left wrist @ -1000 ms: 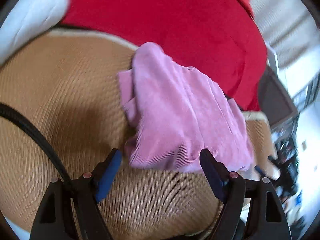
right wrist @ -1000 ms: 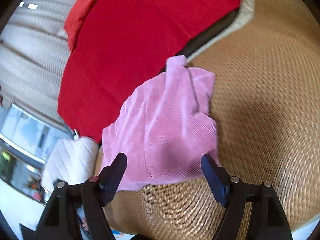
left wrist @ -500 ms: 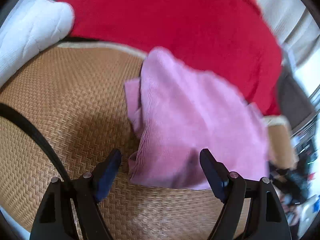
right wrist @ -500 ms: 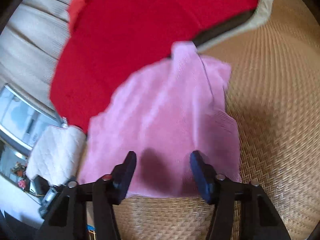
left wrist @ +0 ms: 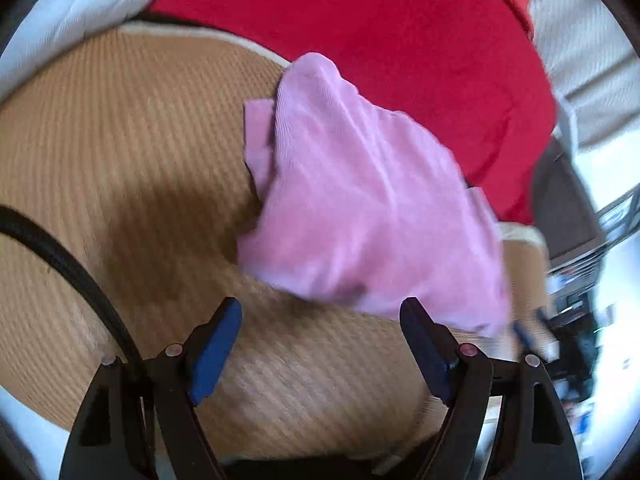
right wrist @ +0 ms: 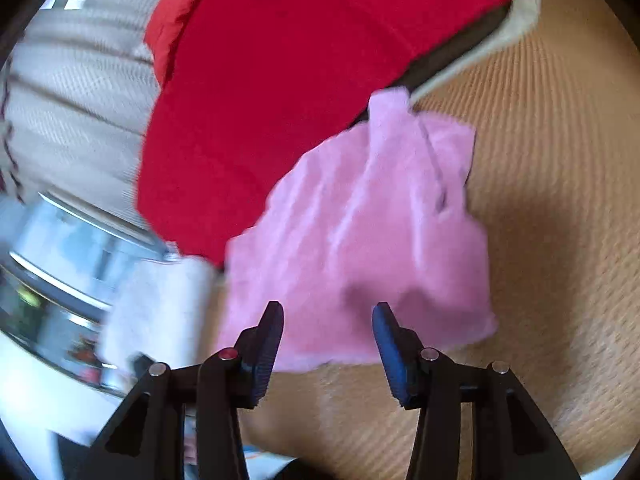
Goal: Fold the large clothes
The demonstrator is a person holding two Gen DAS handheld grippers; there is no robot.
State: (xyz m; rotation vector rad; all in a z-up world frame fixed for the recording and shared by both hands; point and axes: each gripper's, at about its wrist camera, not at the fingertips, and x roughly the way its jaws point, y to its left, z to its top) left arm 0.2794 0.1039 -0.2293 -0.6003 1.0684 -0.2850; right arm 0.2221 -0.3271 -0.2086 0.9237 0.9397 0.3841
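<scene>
Beyond both open grippers, pink garment (left wrist: 360,208)

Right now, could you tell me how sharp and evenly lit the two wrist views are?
Left wrist: pink garment motion-smeared along its near edge, dark shadow on the woven mat. Right wrist: blurred throughout, window area washed out, fisheye bending the edges.

- Bare woven mat (left wrist: 120,152) lay open left of the pink garment (left wrist: 360,216), wide enough for a claw to pass.
- A black cable (left wrist: 72,272) crossed that stretch near the left claw (left wrist: 320,332), whose fingers stood wide apart over bare mat.
- The red cloth (left wrist: 380,40) closed off the far side, touching the garment's far edge.
- The right claw (right wrist: 328,336) hung, fingers parted, at the garment's near hem.
- Open mat (right wrist: 560,200) ran along its right.
- A white quilted cushion (right wrist: 156,312) crowded its left.
</scene>
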